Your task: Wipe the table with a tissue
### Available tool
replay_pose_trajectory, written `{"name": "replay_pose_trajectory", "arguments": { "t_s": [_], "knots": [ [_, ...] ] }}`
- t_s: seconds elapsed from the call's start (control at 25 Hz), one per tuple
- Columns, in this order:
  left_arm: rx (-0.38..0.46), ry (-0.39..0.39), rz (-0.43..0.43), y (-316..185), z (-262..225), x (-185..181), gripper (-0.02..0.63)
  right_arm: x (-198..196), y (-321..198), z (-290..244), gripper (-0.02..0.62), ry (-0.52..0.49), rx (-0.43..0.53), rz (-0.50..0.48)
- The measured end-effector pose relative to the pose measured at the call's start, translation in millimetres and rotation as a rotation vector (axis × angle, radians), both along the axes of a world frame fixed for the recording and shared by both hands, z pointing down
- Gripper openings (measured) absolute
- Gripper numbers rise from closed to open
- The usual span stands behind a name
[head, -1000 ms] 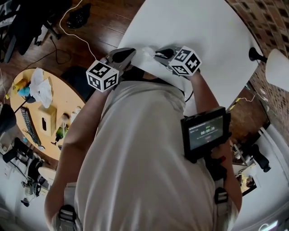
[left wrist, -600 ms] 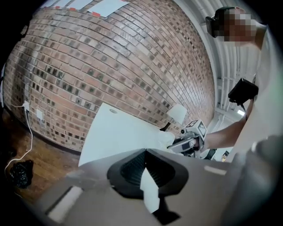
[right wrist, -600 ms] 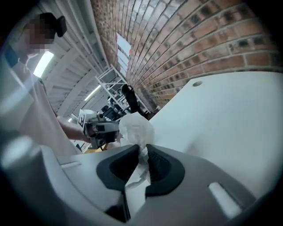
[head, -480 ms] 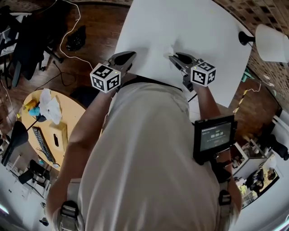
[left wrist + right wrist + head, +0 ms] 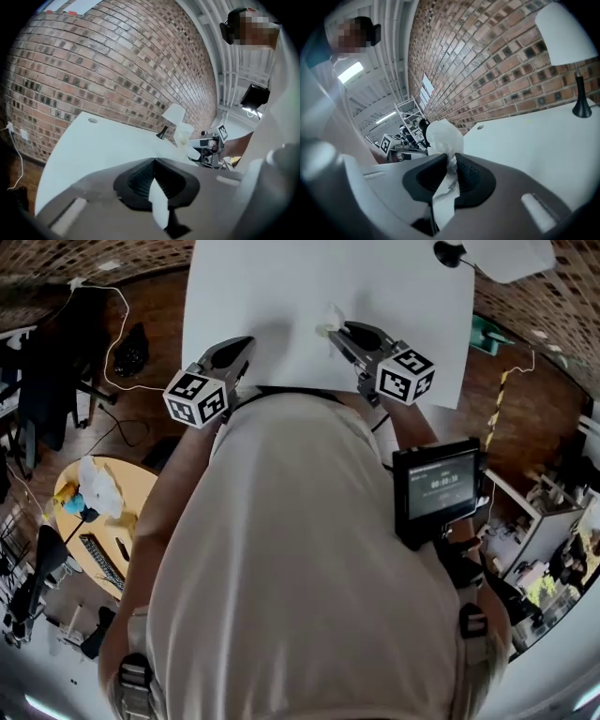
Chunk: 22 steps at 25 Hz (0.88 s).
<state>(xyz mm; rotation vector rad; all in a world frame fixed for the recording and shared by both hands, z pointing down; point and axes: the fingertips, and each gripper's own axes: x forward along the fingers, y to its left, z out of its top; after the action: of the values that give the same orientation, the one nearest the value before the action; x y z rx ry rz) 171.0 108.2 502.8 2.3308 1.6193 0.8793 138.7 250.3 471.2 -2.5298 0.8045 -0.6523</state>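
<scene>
A: Where's the tissue (image 5: 444,135)?
B: Clamped in the right gripper (image 5: 336,331), held above the table (image 5: 281,287) by its near edge. The left gripper (image 5: 242,345) is pinched closed, farther left along that edge.
A: So wiping hasn't begun?
B: Seemingly not. Next, press the tissue onto the surface and sweep.

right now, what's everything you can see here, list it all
table: one, white, in front of the person
lamp: one, white shade, black base, table's far corner
tissue: one, white, in right gripper's jaws
strip: one, white, small, between left gripper's jaws
round table: one, wooden, cluttered, lower left
screen unit: one, black, at person's right hip
left gripper: grey, jaws together, at table's near edge
right gripper: grey, shut on tissue
</scene>
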Motion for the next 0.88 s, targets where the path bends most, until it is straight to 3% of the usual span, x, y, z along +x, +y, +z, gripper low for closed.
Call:
{"name": "replay_pose_trajectory", "arguments": {
  "t_s": [0.44,0.72,0.88],
  "knots": [
    [-0.017,0.07,0.169,73.9,-6.3,-26.5,0.006,-26.0,22.0,-23.3,0.054,0.113,-0.029,0.058],
    [-0.018,0.138,0.137,103.4,-29.6,-61.6,0.006,-68.2,48.0,-29.1,0.053,0.151,-0.033,0.047],
    [-0.045,0.118,0.121,111.2,-26.4,-75.9,0.005,-83.4,55.4,-21.8,0.053,0.142,-0.016,0.064]
  ]
}}
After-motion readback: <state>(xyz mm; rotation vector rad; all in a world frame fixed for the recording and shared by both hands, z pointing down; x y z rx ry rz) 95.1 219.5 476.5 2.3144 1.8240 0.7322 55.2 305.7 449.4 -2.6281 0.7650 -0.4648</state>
